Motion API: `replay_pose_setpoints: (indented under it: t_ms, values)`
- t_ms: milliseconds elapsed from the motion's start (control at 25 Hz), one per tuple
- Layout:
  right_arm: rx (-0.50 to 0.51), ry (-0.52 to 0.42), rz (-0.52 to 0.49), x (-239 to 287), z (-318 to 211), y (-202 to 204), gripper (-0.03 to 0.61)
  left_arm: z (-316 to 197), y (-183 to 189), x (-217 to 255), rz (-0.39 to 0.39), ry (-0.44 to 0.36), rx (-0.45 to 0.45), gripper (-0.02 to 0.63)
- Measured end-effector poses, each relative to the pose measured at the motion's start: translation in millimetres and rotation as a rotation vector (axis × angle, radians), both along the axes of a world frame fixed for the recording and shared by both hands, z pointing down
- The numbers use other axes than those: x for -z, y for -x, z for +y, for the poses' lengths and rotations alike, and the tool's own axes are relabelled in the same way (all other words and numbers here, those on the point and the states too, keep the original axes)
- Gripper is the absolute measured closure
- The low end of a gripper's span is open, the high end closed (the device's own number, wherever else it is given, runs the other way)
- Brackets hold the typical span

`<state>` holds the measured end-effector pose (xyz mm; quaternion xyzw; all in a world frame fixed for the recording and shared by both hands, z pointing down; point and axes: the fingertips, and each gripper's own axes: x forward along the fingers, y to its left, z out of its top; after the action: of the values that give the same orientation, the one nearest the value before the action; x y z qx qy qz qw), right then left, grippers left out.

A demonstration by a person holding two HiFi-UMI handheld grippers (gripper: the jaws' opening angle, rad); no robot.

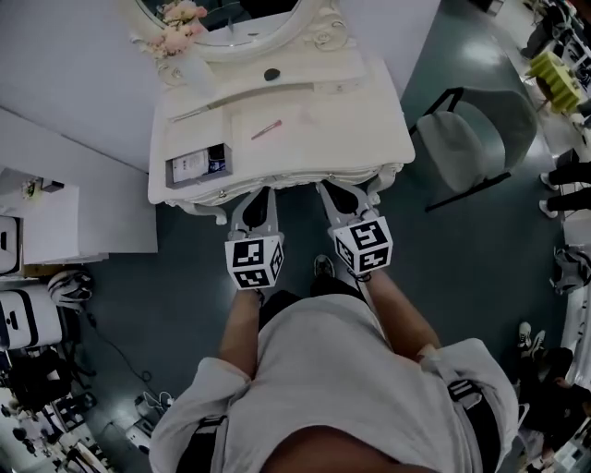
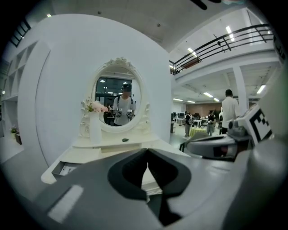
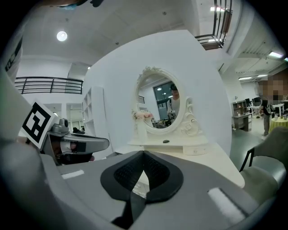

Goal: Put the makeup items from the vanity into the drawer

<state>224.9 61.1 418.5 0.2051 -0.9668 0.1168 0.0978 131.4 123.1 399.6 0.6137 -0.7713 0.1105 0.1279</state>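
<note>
A white vanity with an oval mirror stands in front of me. On its top lie a thin pink pencil and, further back, a small dark round item; the left gripper view shows that item below the mirror. At the front left an open drawer holds a few small printed items. My left gripper and right gripper hang side by side at the vanity's front edge. Both are shut with nothing between the pads.
A white vase of pink flowers stands at the back left of the vanity. A grey chair is to the right, and a white cabinet to the left. People stand along the far right of the room.
</note>
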Motion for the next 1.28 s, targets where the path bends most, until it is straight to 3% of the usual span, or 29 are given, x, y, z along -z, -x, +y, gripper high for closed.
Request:
replay_pose_setpoints:
  t_ms: [560, 800, 960, 1280]
  values:
    - [-0.078, 0.025, 0.143, -63.5, -94.8, 77.0, 0.578, -81.7, 71.1, -56.1, 0.087, 0.073, -0.055, 0.611]
    - [-0.103, 0.022, 0.214, -78.3, -122.2, 109.1, 0.578, -121.0, 96.3, -73.1, 0.106, 0.118, -0.143, 0.611]
    - [-0.114, -0.012, 0.299, -91.8, -133.4, 122.6, 0.578, -137.0, 102.7, -90.8, 0.118, 0.168, -0.196, 0.611]
    - [-0.146, -0.091, 0.513, -142.6, -166.7, 148.6, 0.568, -153.9, 118.4, -117.6, 0.140, 0.193, -0.274, 0.611]
